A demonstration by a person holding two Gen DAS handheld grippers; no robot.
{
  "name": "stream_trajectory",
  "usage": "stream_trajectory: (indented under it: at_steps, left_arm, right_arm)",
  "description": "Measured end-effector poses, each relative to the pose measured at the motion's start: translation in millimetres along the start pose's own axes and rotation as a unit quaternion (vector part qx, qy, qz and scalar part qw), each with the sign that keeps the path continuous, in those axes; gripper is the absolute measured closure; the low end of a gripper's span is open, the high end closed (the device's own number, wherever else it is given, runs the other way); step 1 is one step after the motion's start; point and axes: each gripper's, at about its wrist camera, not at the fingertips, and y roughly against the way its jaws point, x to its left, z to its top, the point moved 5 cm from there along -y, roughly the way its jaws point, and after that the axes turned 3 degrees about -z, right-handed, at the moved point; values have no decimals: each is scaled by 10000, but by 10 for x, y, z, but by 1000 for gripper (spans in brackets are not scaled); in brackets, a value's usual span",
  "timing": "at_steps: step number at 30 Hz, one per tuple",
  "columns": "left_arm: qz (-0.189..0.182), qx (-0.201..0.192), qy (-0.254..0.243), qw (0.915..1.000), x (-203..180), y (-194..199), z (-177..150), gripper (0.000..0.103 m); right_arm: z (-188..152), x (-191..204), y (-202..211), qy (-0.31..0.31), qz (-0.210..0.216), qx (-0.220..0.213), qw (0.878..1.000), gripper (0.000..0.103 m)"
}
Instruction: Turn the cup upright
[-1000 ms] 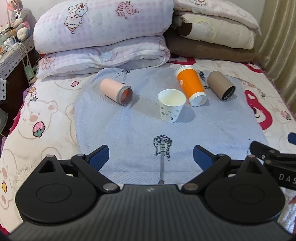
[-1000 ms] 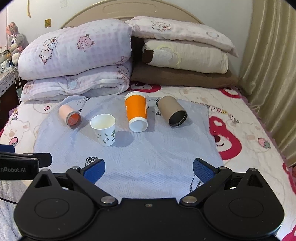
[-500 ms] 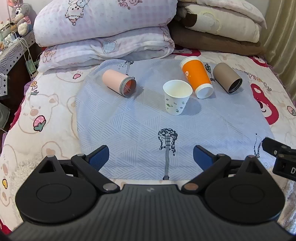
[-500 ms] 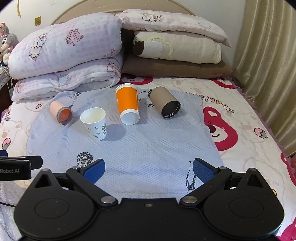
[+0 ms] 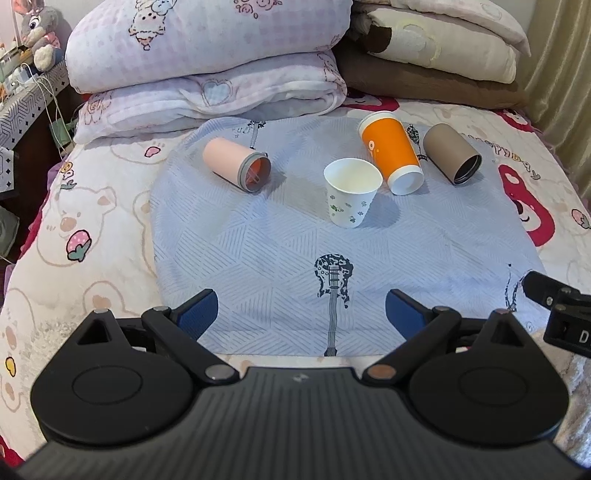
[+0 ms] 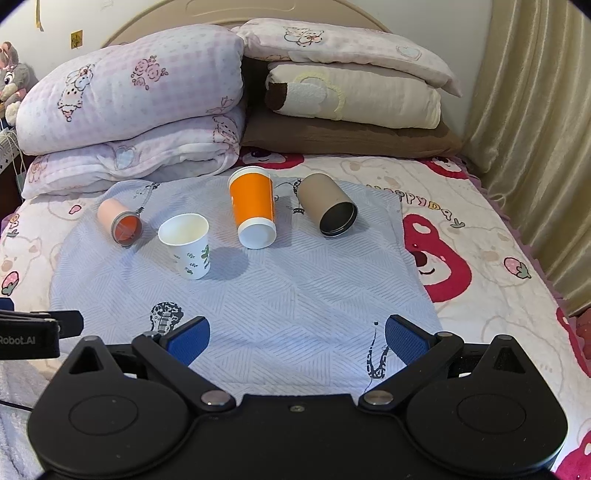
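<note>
On the bed, over a pale blue woven cloth (image 5: 424,243) printed with small guitars, four cups lie ahead of me. My left tongs (image 5: 301,310) and my right tongs (image 6: 297,338) both hang spread wide and released, blue pads apart, gripping nothing, well short of the cups. The white paper cup (image 5: 351,192) with green leaf prints stands upright, mouth up, near the cloth's middle. The pink cup (image 5: 236,165) lies on its side to the left, its grey-rimmed mouth showing an orange-red inside. The orange cup (image 5: 392,151), smooth-walled with a white rim, lies tipped just beside the white one, mouth toward me, and the brown cup (image 5: 451,153), a matte cylinder with a dark mouth, lies on its side further right. My right view alone shows the curved headboard (image 6: 258,11) and the yellow-beige curtain (image 6: 535,129); my left view alone shows the cluttered side shelf (image 5: 22,99) with cables. Each view catches the edge of the other tongs. Pink checked quilts (image 6: 129,96) and a cream and brown pile (image 6: 351,107) stack soft behind. Compared with half a second ago, the cups lie as they did, while my left view has drawn slightly closer to them.
</note>
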Motion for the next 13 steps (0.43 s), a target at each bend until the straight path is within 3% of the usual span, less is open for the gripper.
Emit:
stream_trajectory:
  at_steps: [13]
  left_arm:
    - [-19, 61, -30, 10000, 5, 16, -16, 4]
  right_arm:
    - [-3, -22, 7, -31, 3, -11, 10000, 0]
